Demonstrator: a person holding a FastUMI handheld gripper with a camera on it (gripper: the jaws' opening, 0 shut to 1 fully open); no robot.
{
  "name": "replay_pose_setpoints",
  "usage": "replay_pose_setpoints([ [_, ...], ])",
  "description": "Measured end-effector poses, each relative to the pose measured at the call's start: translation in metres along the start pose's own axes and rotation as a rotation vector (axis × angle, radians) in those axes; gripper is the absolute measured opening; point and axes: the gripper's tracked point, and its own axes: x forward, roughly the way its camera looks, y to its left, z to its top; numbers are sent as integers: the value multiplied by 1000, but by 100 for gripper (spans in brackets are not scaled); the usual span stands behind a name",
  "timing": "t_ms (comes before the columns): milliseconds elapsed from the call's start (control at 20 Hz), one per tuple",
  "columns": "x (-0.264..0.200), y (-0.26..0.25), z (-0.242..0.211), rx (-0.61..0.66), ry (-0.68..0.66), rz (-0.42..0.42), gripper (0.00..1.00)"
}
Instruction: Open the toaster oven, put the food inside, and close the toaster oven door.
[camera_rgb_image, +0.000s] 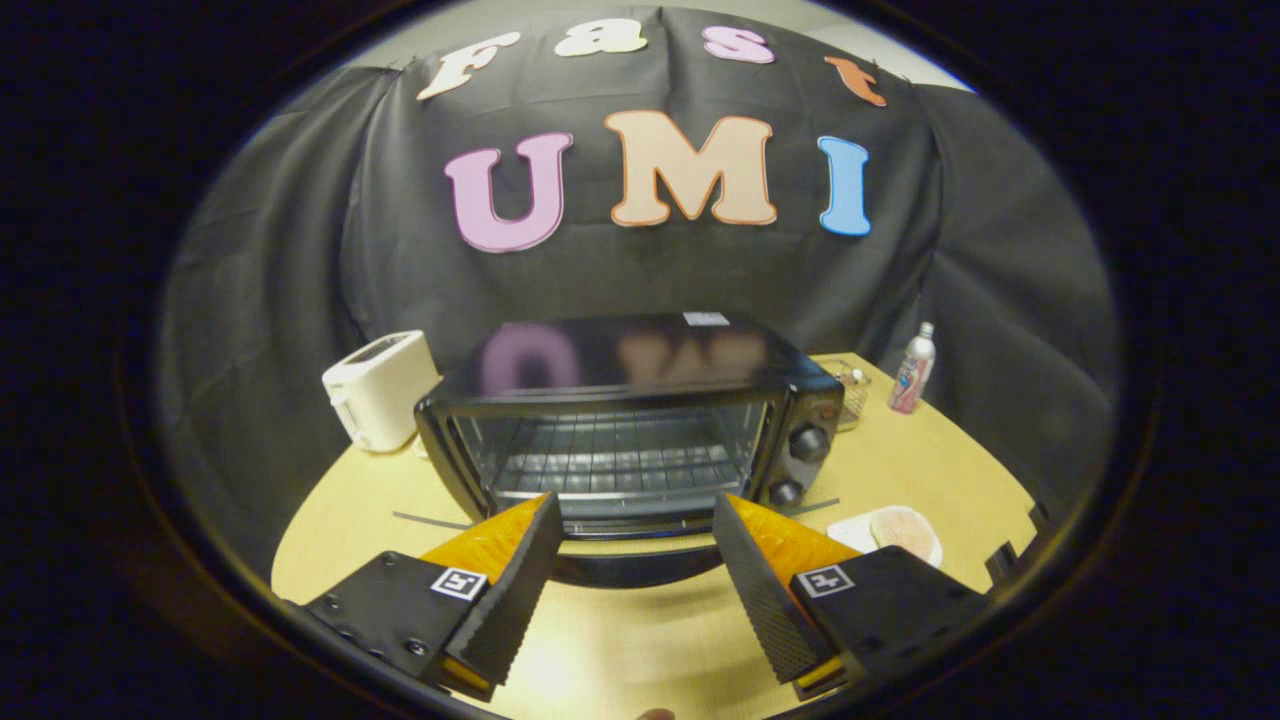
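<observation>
1. The surface (930, 470) is a pale wooden round top that carries everything here. Taking the tongs as the centre of the clock, all the things lie ahead of them, from ten o'clock round to two.

2. The toaster oven (630, 420) stands at twelve o'clock, just beyond the tong tips. It is a dark box with a glossy top and two knobs (808, 442) down its right side. Its door (625, 565) appears already dropped open: the wire rack (610, 460) shows plainly with no glass over it, and a dark curved panel lies flat between the fingertips. The rack looks bare.

3. A white pop-up toaster (378, 390) sits at ten o'clock, just left of the oven and apart from it.

4. The tongs (635, 545) are spread wide apart and hold nothing; the lowered door edge sits in the gap.

5. The food (902, 530), a pale round flat piece like a bun or patty, lies on a small white plate (850, 532) at two o'clock, right of the oven and untouched.

6. A small bottle (913, 368) stands farther off at one o'clock, near a clear container (850, 392) behind the oven's corner.

7. By my reading, opening is done; fetching the food, loading it and shutting the door remain.
</observation>
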Motion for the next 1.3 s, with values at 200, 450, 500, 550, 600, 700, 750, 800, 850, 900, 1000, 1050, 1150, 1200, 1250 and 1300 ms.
replay_pose_setpoints([
  [200, -15, -2, -37, -15, 85, -19, 96],
  [450, -9, -7, -82, -59, 197, -26, 96],
  [500, -7, -8, -94, -69, 227, -29, 96],
  [550, -5, -8, -101, -72, 247, -28, 96],
  [600, -1, -6, -110, -70, 265, -25, 96],
  [700, 1, -5, -122, -70, 302, -26, 96],
  [750, 4, -7, -124, -62, 306, -28, 96],
  [800, 3, -8, -122, -48, 304, -33, 96],
  [850, 6, -9, -122, -38, 315, -37, 96],
  [900, 8, -11, -120, -30, 324, -38, 96],
  [1000, 11, -24, -106, -34, 312, -60, 96],
  [1050, 14, -34, -96, -43, 299, -77, 96],
  [1150, 21, -67, -76, -67, 267, -139, 96],
  [1200, 24, -88, -69, -74, 257, -175, 96],
  [1250, 29, -110, -62, -74, 249, -213, 96],
  [1300, 34, -130, -58, -66, 244, -250, 96],
])
